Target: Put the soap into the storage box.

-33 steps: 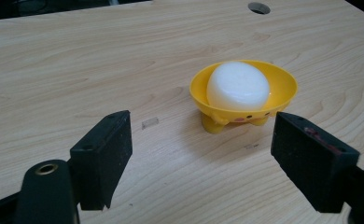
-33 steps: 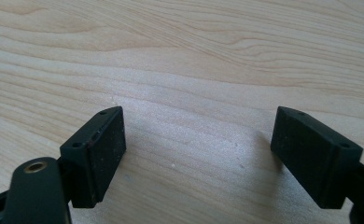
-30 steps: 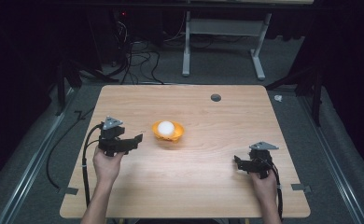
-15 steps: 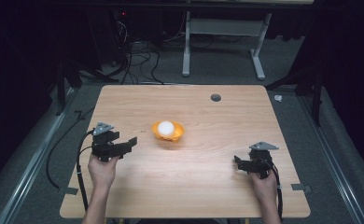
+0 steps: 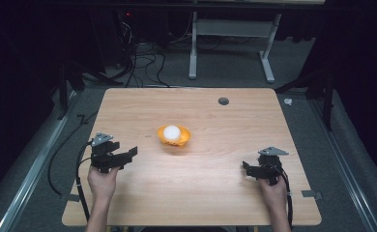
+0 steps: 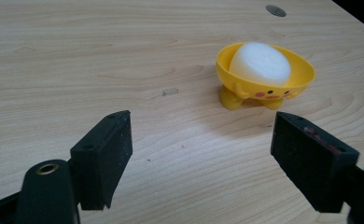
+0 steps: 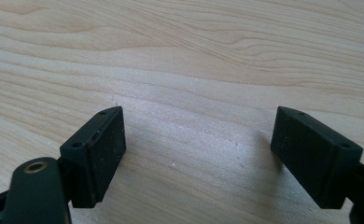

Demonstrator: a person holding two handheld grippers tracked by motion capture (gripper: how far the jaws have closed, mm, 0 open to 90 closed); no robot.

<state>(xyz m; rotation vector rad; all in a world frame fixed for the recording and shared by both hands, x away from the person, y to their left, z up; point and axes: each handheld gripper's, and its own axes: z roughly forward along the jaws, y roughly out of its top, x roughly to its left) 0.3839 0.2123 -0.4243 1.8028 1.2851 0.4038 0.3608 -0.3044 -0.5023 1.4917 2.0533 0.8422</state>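
A: Near the middle of the table point(image 5: 143, 106) stands a yellow cup point(image 5: 175, 137) on two small feet, with a white ball point(image 5: 171, 132) sitting in it. Cup upright, painted face on the side toward the left gripper's camera.

B: Left gripper point(image 5: 128, 155)?

A: Left of the cup and a little nearer the person, held above the wood by the left hand point(image 5: 102, 181). Jaws spread wide, nothing between them. Well apart from the cup, pointing toward it. In the left gripper view the cup point(image 6: 265, 77) sits beyond the right jaw, the ball point(image 6: 260, 63) filling most of its bowl.

B: Right gripper point(image 5: 247, 168)?

A: Right of the cup and nearer the person, farther from the cup than the left one. Held by the right hand point(image 5: 272, 193), jaws also wide apart and empty. Right gripper view has bare wood grain between them.

B: Anything else on the table?

A: A small dark round hole point(image 5: 223, 101) beyond the cup, toward the far edge. A tiny pale fleck point(image 6: 170, 91) on the wood left of the cup in the left gripper view; cannot tell what it is.

B: Cables?

A: A black one trails from each gripper back toward the person.
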